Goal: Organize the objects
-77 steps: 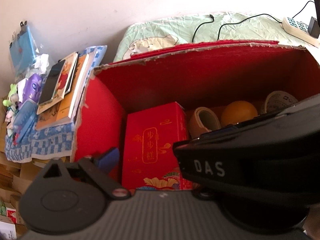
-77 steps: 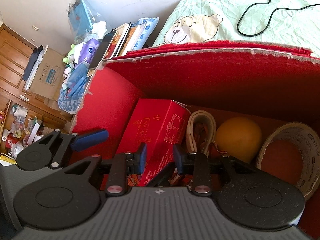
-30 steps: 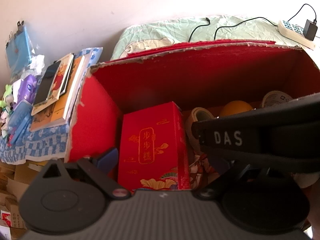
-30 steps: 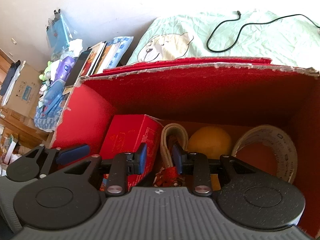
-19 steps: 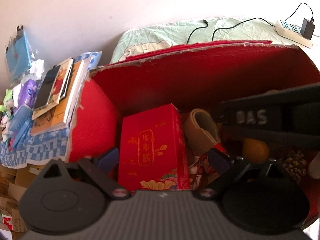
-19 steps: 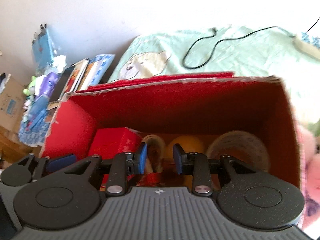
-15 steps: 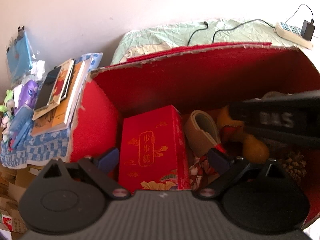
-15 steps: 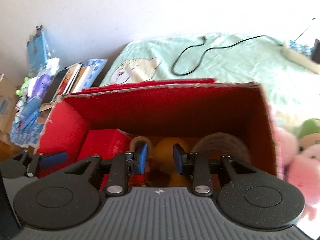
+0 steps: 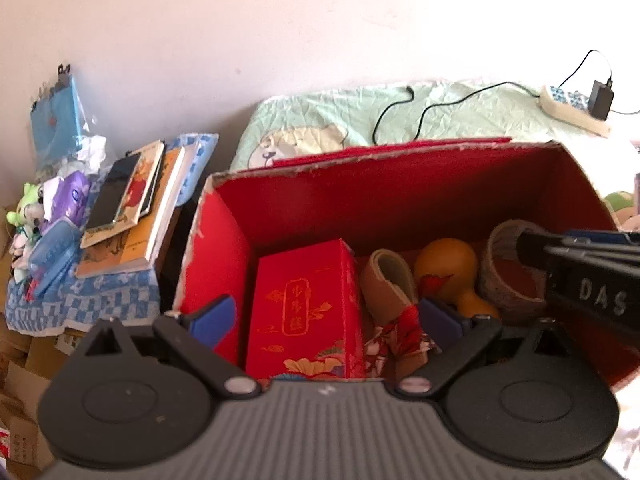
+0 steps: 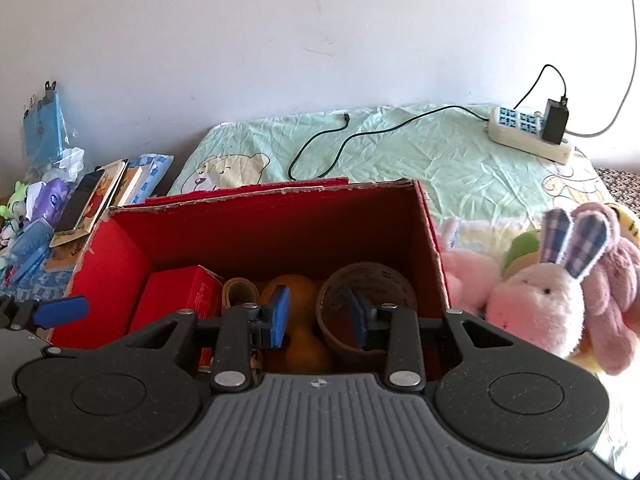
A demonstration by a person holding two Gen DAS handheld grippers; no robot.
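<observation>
An open red cardboard box holds a red gift carton, a tan tape roll, an orange gourd and a wide tape roll. My left gripper is open and empty, fingers spread either side of the carton above the box's near edge. My right gripper is open and empty, above the gourd and wide tape roll. Its body shows at the right of the left wrist view.
Plush toys lie right of the box on a green bear-print sheet. A power strip and black cable lie on the sheet. Books and a phone are stacked to the left. A wall is behind.
My right gripper has pulled up and back out of the box and opened from nearly shut. The left gripper has risen slightly and stays open.
</observation>
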